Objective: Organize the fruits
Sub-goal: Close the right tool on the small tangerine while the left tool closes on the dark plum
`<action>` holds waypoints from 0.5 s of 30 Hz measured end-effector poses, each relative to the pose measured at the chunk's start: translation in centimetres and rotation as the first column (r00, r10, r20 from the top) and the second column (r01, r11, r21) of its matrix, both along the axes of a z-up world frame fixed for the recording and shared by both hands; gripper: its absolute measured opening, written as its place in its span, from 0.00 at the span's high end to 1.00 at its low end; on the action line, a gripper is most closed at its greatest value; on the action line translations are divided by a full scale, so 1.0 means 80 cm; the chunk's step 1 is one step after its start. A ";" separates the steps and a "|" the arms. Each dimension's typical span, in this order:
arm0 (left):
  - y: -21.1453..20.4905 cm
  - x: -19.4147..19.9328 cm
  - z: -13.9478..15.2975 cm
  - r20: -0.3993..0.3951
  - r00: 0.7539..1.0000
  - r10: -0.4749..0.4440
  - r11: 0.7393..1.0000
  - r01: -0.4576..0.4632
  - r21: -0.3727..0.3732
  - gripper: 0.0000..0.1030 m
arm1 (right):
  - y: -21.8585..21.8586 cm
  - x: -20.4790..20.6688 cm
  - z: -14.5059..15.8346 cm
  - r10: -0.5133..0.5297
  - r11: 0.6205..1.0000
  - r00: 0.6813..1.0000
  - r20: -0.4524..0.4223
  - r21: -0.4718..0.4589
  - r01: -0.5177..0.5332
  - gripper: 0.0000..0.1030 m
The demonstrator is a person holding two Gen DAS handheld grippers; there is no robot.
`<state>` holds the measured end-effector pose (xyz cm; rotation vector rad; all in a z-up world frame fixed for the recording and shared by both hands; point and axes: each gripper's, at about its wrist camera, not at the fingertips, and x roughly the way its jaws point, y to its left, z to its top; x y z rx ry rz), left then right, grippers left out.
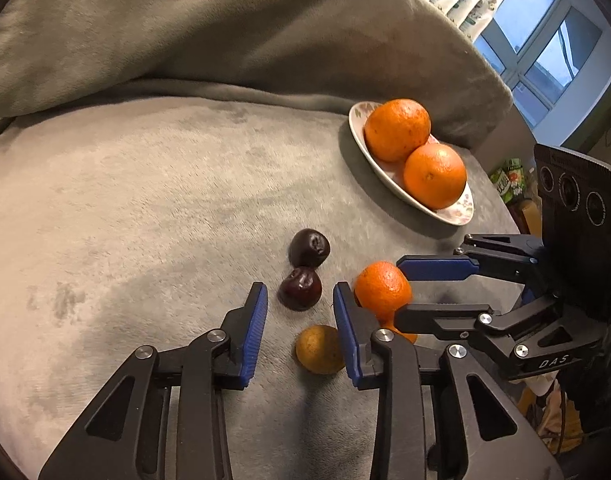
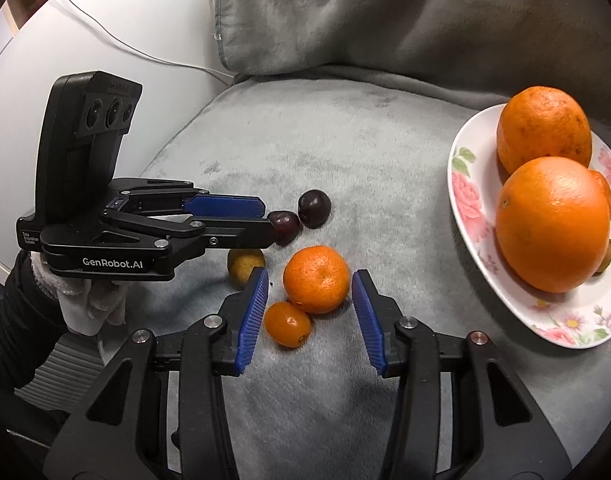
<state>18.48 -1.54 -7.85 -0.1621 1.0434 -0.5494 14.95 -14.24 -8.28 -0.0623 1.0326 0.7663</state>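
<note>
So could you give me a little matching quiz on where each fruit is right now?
Things:
1. front orange
2. mandarin
3. nearer plum
4. kumquat

Places:
A. at the fingertips of the left gripper
B. on the grey cushion, touching the mandarin
C. on the flowered plate
D. between the fingers of the right gripper

Pairs: 1-C, 2-D, 3-A, 4-B
</note>
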 end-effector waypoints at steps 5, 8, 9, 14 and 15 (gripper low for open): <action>-0.002 0.005 -0.006 -0.020 1.000 -0.004 1.000 0.004 0.005 0.69 | 0.003 0.005 -0.006 0.006 1.000 1.000 -0.015 0.000 -0.006 0.56; -0.002 0.007 -0.006 -0.023 1.000 -0.005 1.000 0.005 0.003 0.71 | 0.003 0.006 -0.008 0.010 1.000 1.000 -0.026 0.000 -0.010 0.60; -0.001 0.008 -0.006 -0.024 1.000 -0.002 1.000 0.002 0.000 0.73 | 0.002 0.007 -0.009 0.010 1.000 1.000 -0.028 -0.001 -0.010 0.62; -0.001 0.010 -0.008 -0.027 1.000 0.001 1.000 -0.001 -0.009 0.79 | 0.000 0.008 -0.011 0.008 1.000 0.999 -0.040 0.014 -0.007 0.62; -0.001 0.009 -0.008 -0.024 1.000 0.001 1.000 -0.001 -0.006 0.79 | 0.000 0.008 -0.011 0.008 1.000 0.999 -0.039 0.014 -0.008 0.62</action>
